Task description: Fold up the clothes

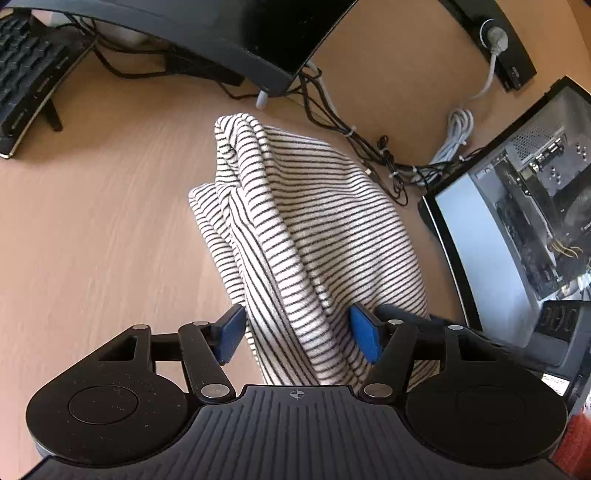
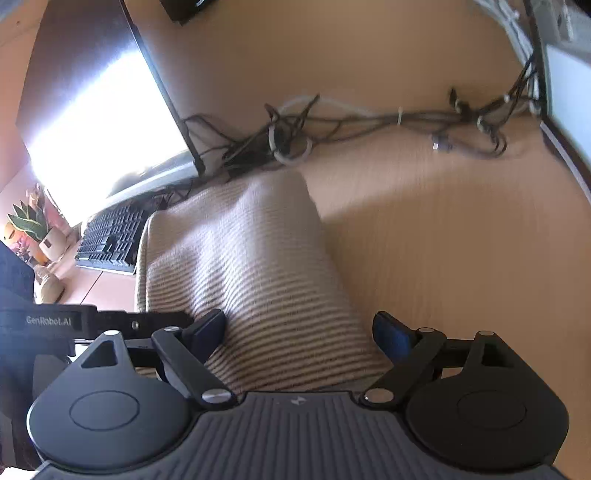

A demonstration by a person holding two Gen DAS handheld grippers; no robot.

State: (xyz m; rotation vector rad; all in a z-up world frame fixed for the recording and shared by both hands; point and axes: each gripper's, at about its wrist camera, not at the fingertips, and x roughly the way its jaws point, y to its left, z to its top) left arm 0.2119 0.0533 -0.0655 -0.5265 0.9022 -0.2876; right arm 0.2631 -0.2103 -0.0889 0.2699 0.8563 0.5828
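Observation:
A white garment with thin dark stripes (image 1: 306,206) lies bunched in long folds on the wooden desk (image 1: 92,221). My left gripper (image 1: 299,328) straddles its near end. The blue pads (image 1: 232,332) stand well apart at the cloth's sides, and the right-hand one rests against a fold without pinching it. In the right wrist view the same garment (image 2: 240,258) is blurred and runs away toward the monitor. My right gripper (image 2: 299,328) stands wide open over its near edge, with cloth between the fingers (image 2: 391,336) but not pinched.
A monitor (image 1: 221,29), a keyboard (image 1: 26,74) and tangled cables (image 1: 369,147) line the far side of the desk. An open computer case (image 1: 517,221) stands at the right. A potted plant (image 2: 29,221) and a keyboard (image 2: 110,240) sit left of the garment.

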